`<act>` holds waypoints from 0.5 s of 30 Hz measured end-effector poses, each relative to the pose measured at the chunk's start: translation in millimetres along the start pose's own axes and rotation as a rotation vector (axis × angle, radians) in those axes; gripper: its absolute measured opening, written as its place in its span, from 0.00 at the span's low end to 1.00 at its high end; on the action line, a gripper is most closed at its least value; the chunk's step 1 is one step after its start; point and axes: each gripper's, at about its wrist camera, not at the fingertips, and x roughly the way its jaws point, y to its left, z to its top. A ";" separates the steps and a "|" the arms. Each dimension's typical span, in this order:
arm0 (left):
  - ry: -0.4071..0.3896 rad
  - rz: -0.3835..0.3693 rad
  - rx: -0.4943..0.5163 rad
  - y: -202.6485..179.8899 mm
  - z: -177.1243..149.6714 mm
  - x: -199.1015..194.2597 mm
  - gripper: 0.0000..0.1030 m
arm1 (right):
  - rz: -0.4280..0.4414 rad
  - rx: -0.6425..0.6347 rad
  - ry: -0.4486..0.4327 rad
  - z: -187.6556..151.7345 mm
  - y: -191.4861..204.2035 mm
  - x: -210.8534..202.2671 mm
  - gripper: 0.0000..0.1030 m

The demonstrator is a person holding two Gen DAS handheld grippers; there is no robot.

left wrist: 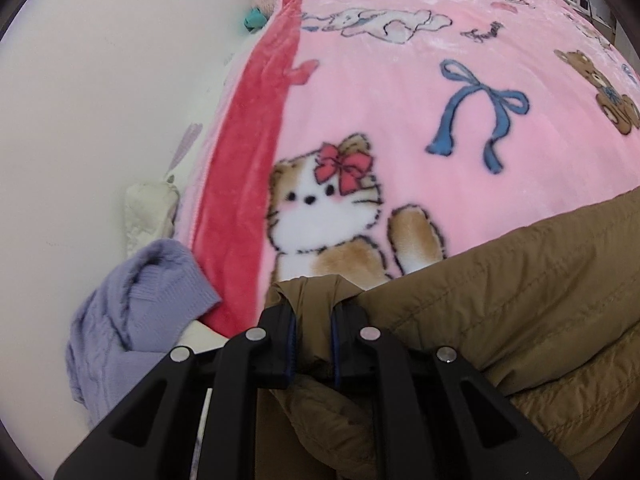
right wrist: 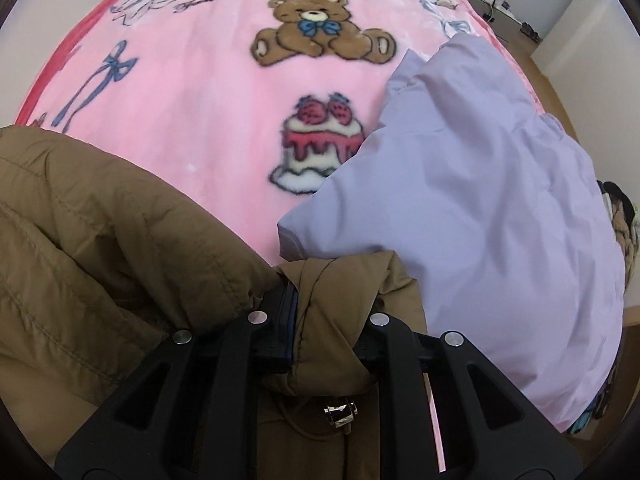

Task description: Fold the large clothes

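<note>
1. We see the left tongs (left wrist: 314,322) clamped on a bunched fold of the brown coat (left wrist: 520,300), the cloth pinched between the two black fingers (left wrist: 276,336).
2. The right tongs (right wrist: 326,320) are likewise closed on a fold of the coat (right wrist: 100,216), brown cloth filling the gap between their pads.
3. The coat lies on the bed, spread over the near part of the pink blanket (left wrist: 400,128), between the two tongs.
4. A metal toggle (right wrist: 340,414) on a brown cord hangs just below the right tongs.
5. In the right view a lilac jacket (right wrist: 480,200) lies beside the coat, touching it, and covers part of the printed cake (right wrist: 316,148).
6. In the left view a lavender knit sweater (left wrist: 132,320) lies at the blanket's red border (left wrist: 248,140), next to the white wall (left wrist: 100,100).
</note>
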 end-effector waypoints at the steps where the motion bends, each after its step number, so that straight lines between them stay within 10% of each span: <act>1: 0.004 0.005 0.008 -2.8 -0.3 2.9 0.13 | 0.003 0.005 0.004 0.4 -0.3 0.9 0.16; 8: 0.004 -0.005 0.016 -4.7 -3.4 8.1 0.13 | 0.277 0.290 -0.078 -7.9 -54.5 -35.2 0.31; 11: -0.008 -0.004 0.006 -4.2 -4.4 8.2 0.13 | 0.468 0.423 -0.215 -23.7 -85.3 -67.2 0.71; 15: -0.010 0.002 0.018 -7.7 -4.5 9.8 0.13 | 0.556 0.442 -0.345 -39.2 -94.1 -108.7 0.86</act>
